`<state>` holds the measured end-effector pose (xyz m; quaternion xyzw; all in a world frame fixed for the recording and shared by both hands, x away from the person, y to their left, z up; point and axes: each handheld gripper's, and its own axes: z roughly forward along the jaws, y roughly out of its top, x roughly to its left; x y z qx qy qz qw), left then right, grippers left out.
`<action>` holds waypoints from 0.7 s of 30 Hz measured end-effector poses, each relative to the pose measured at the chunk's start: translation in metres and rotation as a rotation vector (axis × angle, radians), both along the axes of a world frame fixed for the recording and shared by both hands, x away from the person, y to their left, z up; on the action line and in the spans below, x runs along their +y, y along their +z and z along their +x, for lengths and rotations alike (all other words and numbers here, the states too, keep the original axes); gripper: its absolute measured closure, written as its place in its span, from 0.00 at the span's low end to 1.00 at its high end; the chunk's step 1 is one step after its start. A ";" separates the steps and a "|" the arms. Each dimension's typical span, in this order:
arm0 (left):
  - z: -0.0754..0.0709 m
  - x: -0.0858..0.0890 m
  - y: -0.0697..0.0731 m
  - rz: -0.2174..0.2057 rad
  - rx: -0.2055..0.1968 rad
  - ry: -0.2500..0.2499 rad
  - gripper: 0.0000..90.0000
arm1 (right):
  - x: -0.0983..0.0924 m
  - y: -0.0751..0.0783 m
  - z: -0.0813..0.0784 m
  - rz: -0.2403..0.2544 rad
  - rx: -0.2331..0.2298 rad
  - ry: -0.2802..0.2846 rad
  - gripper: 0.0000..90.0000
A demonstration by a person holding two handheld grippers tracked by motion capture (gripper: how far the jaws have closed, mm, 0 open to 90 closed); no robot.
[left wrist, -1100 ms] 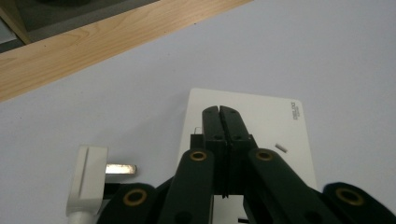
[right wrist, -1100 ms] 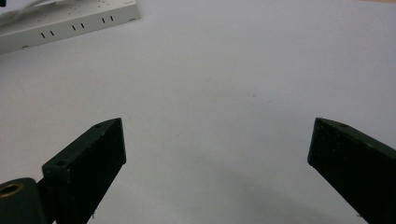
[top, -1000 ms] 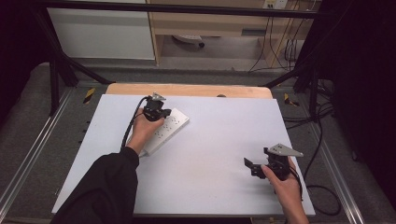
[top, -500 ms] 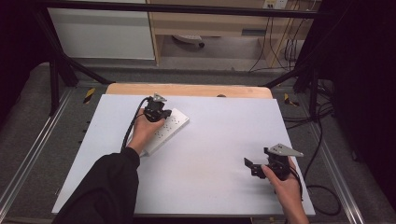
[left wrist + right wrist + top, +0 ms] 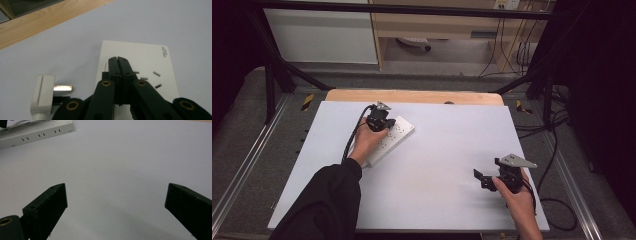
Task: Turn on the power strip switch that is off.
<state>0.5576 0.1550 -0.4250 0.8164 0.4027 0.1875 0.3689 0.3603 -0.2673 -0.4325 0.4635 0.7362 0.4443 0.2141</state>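
White power strip (image 5: 388, 141) — flat, rectangular, slotted sockets.

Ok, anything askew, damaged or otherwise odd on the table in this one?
Little stands out. The white power strip lies at an angle to the table's edges rather than square to them. A white plug lies loose on the table beside it, prongs bare, not inserted. The left gripper is shut over the strip; the right gripper hangs open. No visible damage.

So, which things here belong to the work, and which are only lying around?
Belonging to the work:
- white power strip, under the shut left tongs
- white plug, lying beside the strip
- right tongs, open above the bare table

Only lying around:
- cables on the floor beyond the table
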 end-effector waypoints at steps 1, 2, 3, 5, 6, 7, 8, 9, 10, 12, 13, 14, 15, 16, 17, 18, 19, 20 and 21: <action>0.000 0.000 -0.001 -0.004 -0.001 0.003 1.00 | 0.000 0.000 0.000 0.000 0.000 0.000 0.05; 0.000 0.000 -0.001 -0.005 -0.001 0.004 1.00 | 0.000 0.000 0.000 0.000 0.000 0.000 0.05; 0.000 0.001 -0.002 0.004 0.000 0.001 1.00 | 0.000 0.000 0.000 -0.001 -0.001 -0.001 0.05; 0.000 0.001 -0.002 -0.004 -0.003 0.003 1.00 | -0.001 0.000 0.000 0.000 -0.003 -0.001 0.05; 0.000 0.001 -0.002 -0.002 -0.004 0.003 1.00 | 0.000 0.000 0.000 0.000 -0.003 -0.001 0.05; -0.001 0.001 -0.002 0.000 -0.005 0.002 1.00 | 0.000 0.000 0.000 -0.001 -0.003 -0.001 0.05; -0.001 0.001 -0.002 0.002 -0.006 0.002 1.00 | 0.000 0.000 0.000 -0.001 -0.002 -0.001 0.05; 0.000 0.002 -0.002 0.002 -0.006 0.002 1.00 | 0.000 0.000 0.000 -0.001 -0.001 0.000 0.05; 0.000 0.002 -0.002 0.005 -0.005 -0.001 1.00 | 0.000 0.000 0.000 -0.001 -0.001 0.000 0.05; 0.000 0.003 -0.002 0.006 -0.006 -0.001 1.00 | 0.000 0.000 0.000 -0.001 -0.001 0.000 0.05; 0.000 0.003 -0.002 0.002 -0.007 0.002 1.00 | 0.000 0.000 0.000 -0.001 -0.001 0.000 0.05; 0.000 0.004 -0.002 0.004 -0.010 0.002 1.00 | 0.000 0.000 0.000 -0.002 -0.002 0.000 0.05; 0.000 0.005 -0.002 0.002 -0.011 0.004 1.00 | 0.000 0.000 0.000 -0.001 -0.001 -0.001 0.05; 0.000 0.006 -0.002 0.000 -0.011 0.008 1.00 | 0.000 0.000 0.000 -0.002 -0.003 0.000 0.05; 0.000 0.007 -0.002 -0.001 -0.010 0.008 1.00 | 0.000 0.000 0.000 -0.002 -0.003 -0.001 0.05; -0.001 0.008 -0.002 -0.005 -0.009 0.010 1.00 | 0.000 0.000 0.000 -0.001 -0.002 -0.001 0.05; -0.001 0.008 -0.002 -0.004 -0.008 0.009 1.00 | 0.000 0.000 0.000 -0.003 -0.003 -0.001 0.05; -0.001 0.008 -0.002 -0.005 -0.008 0.008 1.00 | 0.000 0.000 0.000 -0.002 -0.002 -0.001 0.05; -0.001 0.008 -0.002 -0.003 -0.008 0.007 1.00 | 0.000 0.000 0.000 -0.001 -0.001 -0.001 0.05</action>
